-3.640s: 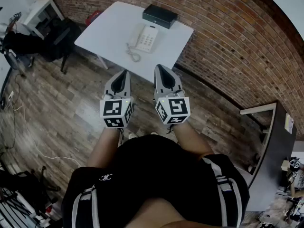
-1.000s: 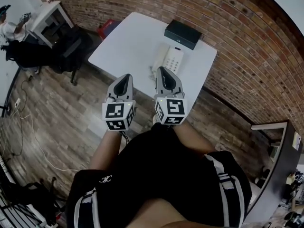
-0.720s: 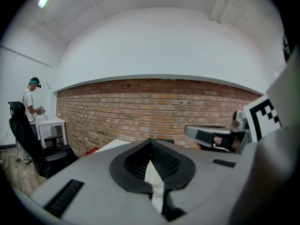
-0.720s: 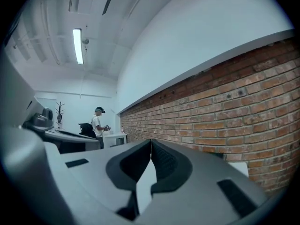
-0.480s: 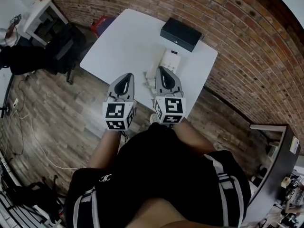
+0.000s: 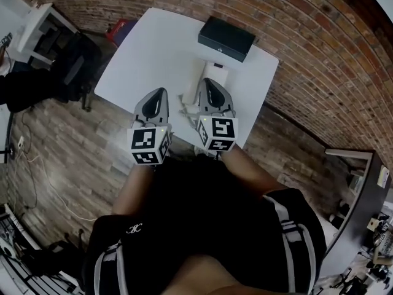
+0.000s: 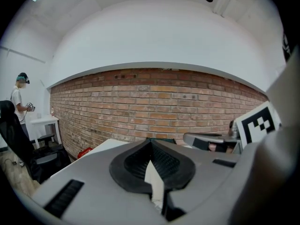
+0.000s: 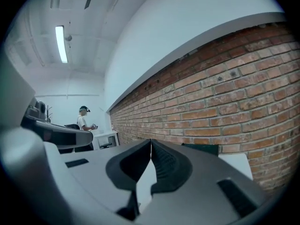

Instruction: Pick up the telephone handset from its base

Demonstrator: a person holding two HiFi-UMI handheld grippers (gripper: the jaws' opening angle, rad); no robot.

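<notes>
A white telephone point(image 6: 216, 71) lies on the white table point(image 6: 147, 48), in front of a black box point(image 6: 226, 38). A strip of its handset point(image 6: 191, 93) and some coiled cord point(image 6: 184, 110) show left of my right gripper point(image 6: 210, 81), which hangs over the phone and hides most of it. My left gripper point(image 6: 159, 91) is over the table's near edge, left of the phone. Both sets of jaws are shut with nothing between them, as seen in the left gripper point(image 7: 151, 140) and right gripper point(image 8: 151, 140) views. Neither gripper view shows the phone.
A brick wall point(image 6: 319, 54) runs behind and to the right of the table. A black chair point(image 6: 70, 60) and a white side table point(image 6: 34, 23) stand at the left, a dark desk point(image 6: 356, 183) at the right. A person point(image 7: 21, 100) stands far off.
Both grippers have moved forward towards the table. The right one now covers most of the phone, and the left one has reached the table's near edge.
</notes>
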